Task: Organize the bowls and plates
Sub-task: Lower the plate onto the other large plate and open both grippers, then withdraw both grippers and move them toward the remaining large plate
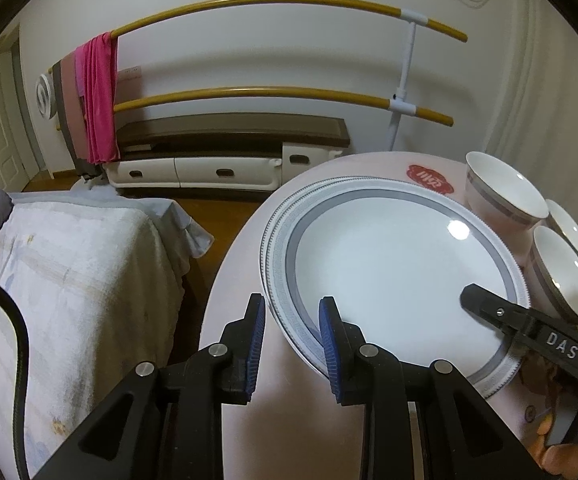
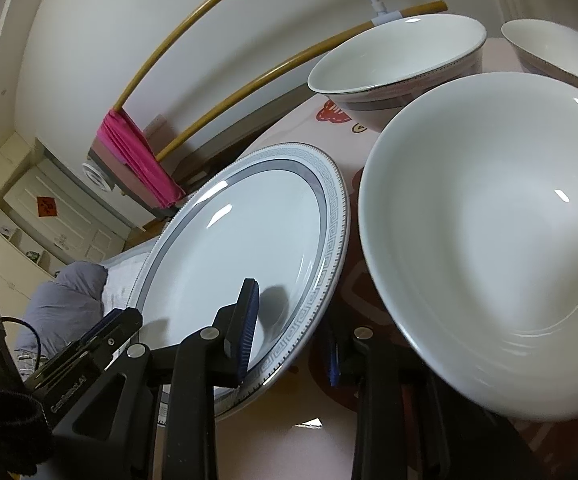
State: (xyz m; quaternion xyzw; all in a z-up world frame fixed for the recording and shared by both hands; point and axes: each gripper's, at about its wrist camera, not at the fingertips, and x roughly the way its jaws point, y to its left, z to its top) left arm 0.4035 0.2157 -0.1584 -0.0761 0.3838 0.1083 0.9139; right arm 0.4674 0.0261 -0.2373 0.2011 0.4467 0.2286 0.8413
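3 bowls (image 1: pixel 505 190) stand right of the plate (image 1: pixel 389 264)

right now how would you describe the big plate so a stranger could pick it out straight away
Start at the round pink table beside the bed. The plate lies near its left edge, with three white bowls to its right. It is the only flat dish, wide and white with a grey band and a key-pattern rim, and both the left gripper and right gripper straddle its edge.
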